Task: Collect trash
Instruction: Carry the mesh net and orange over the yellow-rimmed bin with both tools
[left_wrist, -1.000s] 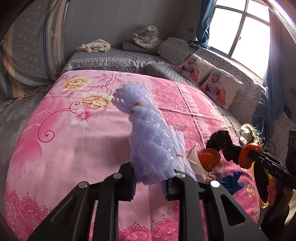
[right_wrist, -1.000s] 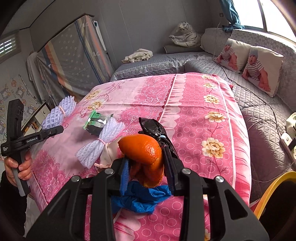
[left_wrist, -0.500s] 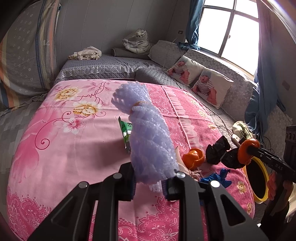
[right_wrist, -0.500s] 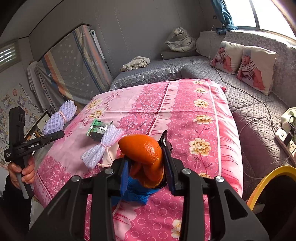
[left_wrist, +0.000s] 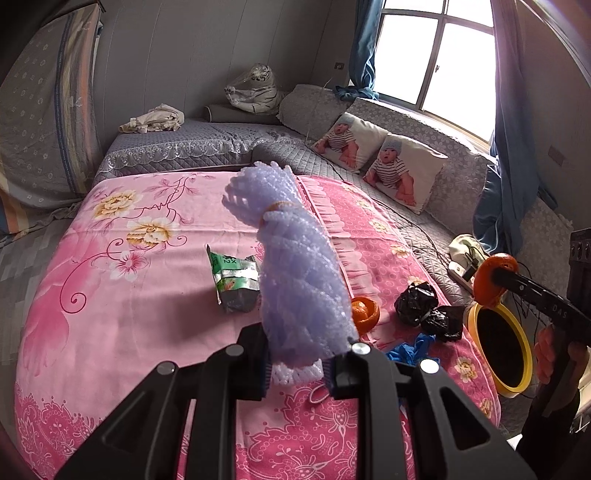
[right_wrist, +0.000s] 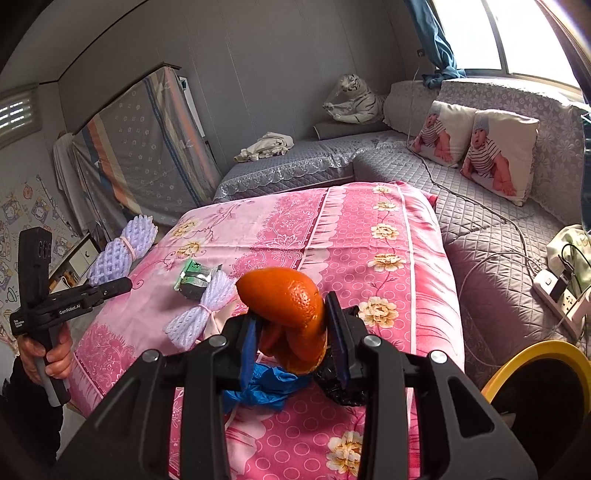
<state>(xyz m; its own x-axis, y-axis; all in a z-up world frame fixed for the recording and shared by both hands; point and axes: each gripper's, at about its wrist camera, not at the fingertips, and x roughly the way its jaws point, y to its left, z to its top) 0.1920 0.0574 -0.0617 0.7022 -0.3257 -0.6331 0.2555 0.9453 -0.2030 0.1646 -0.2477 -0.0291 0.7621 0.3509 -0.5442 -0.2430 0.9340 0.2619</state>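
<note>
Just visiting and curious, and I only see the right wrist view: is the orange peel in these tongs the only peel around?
Observer: No, a second orange peel lies on the pink bed cover, hidden from you behind the held peel.
Operator: And just one black bag?
Observer: Two: one black bag beside a second black bag.
Operator: Is that lilac net gripped properly?
Observer: Yes, the left gripper clamps the foam net by its lower end.

Two foam nets (right_wrist: 122, 247), two orange peels (left_wrist: 365, 314), two black bags (left_wrist: 415, 303), two baby pillows (left_wrist: 347, 142).
</note>
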